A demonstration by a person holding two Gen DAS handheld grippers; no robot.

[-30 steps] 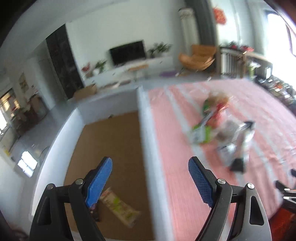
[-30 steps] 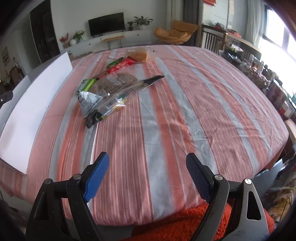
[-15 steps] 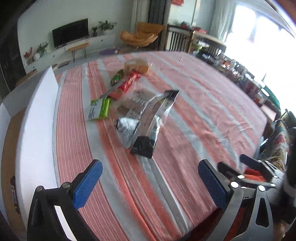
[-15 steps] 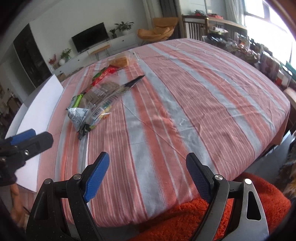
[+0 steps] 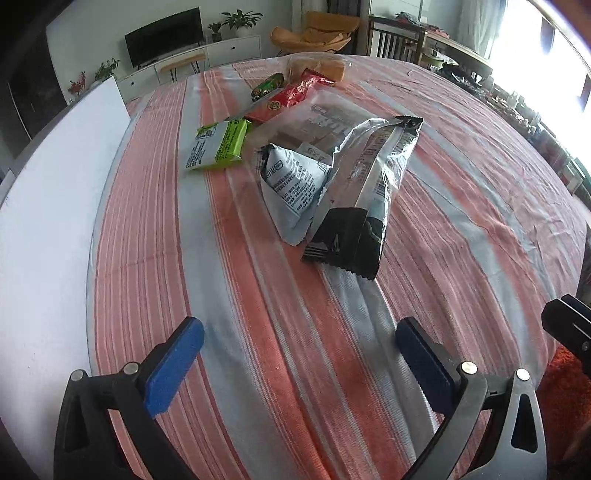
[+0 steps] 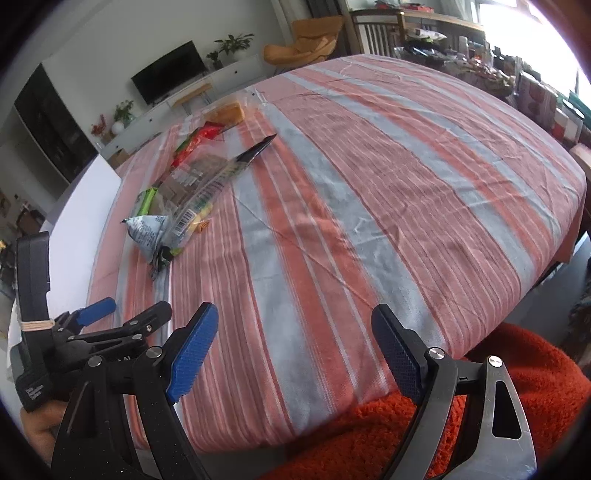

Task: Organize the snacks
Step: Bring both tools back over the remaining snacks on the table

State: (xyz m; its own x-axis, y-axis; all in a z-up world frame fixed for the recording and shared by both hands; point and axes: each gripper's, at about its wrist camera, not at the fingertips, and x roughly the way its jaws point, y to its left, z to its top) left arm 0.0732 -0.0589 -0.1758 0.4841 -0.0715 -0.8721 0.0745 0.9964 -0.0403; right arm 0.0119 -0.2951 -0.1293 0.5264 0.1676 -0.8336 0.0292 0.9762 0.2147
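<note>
Left hand-held gripper [image 5: 299,354] swung toward snack pile [image 5: 314,155] — rear packets overlapped, indistinct.

home living room: television [image 5: 164,37], armchair [image 5: 317,31]

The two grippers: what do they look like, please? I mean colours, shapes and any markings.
Both the left gripper and the right gripper are black plastic clamps with silver rivets and triangular cut-outs. Each finger carries a flat, blue, textured pad. Seen from the right wrist camera, the left gripper has a black handle with small white lettering and a rubber band round it.
</note>
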